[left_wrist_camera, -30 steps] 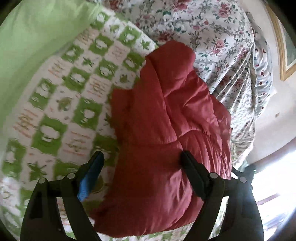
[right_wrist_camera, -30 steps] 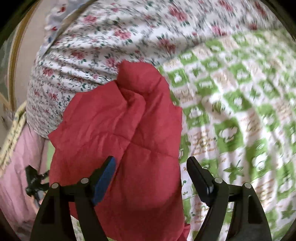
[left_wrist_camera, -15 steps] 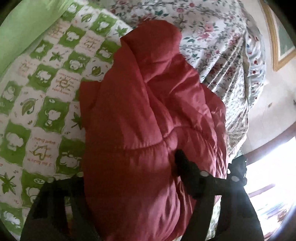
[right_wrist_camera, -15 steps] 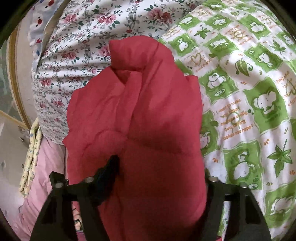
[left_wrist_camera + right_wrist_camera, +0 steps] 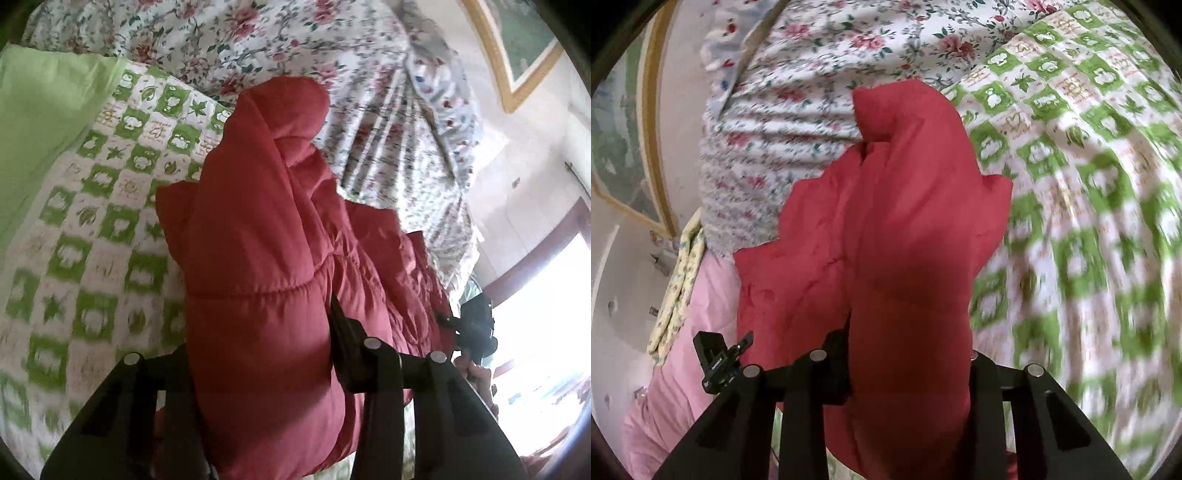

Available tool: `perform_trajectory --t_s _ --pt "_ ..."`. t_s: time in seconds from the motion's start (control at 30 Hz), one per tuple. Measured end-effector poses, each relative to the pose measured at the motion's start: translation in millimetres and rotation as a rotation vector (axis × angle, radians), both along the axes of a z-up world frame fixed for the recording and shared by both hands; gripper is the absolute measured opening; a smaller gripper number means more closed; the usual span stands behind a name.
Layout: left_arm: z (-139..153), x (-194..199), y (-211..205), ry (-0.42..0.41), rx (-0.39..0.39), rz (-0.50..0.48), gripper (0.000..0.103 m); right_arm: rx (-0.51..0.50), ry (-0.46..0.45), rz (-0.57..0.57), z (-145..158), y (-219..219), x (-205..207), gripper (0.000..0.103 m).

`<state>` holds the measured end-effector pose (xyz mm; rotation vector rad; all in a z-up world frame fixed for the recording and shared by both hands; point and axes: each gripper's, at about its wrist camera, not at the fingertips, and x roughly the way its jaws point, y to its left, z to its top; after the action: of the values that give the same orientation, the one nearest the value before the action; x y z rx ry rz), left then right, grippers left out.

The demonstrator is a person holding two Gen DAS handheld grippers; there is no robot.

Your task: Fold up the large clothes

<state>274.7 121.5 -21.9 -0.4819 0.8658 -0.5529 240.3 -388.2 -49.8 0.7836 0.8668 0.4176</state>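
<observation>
- Red quilted jacket point(image 5: 255, 258) fills the middle of both my wrist views; it lies bunched on the bed, over the green-and-white checked sheet point(image 5: 92, 258), with its far end up against the floral bedding point(image 5: 295, 44).
- My left gripper point(image 5: 258, 354) has its jaws pinched on a thick fold of the jacket: the right finger presses into the padding, and the left finger is hidden under the cloth. These jaws have just been closing.
- My right gripper point(image 5: 908, 354) has likewise just been closing, and its jaws clamp another fold of the jacket; the red fabric bulges up between the 2 black fingers and covers their tips.
- From the left wrist, the jacket runs away from the jaws toward the floral bedding, with a plain green pillow point(image 5: 40, 122) off to the left.
- From the right wrist, pink cloth point(image 5: 687, 354) shows at the left edge of the bed, beside the jacket; the other gripper's black body point(image 5: 716, 362) sits there, low and left.
</observation>
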Motion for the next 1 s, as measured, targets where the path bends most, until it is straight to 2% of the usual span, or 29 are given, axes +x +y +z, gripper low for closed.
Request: perform_trajectory --t_s 0.23,0.43,0.7,0.87,1.0 --pt "1 -77 15 0.012 -0.002 -0.01 0.04 -0.002 0.004 0.032 -1 17 -77 0.032" --pt "-6 -120 22 0.009 0.015 -0.013 0.04 -0.004 0.005 0.036 -7 26 -127 0.032" --pt "-38 -130 31 0.072 0.016 0.046 0.04 0.012 0.02 -0.01 -33 20 -136 0.037" --pt "-45 -130 31 0.077 0.024 0.057 0.041 0.017 0.017 -0.017 -40 18 -138 0.04" --pt "-50 -130 27 0.08 0.058 0.082 0.046 0.001 0.013 -0.018 -42 18 -137 0.043"
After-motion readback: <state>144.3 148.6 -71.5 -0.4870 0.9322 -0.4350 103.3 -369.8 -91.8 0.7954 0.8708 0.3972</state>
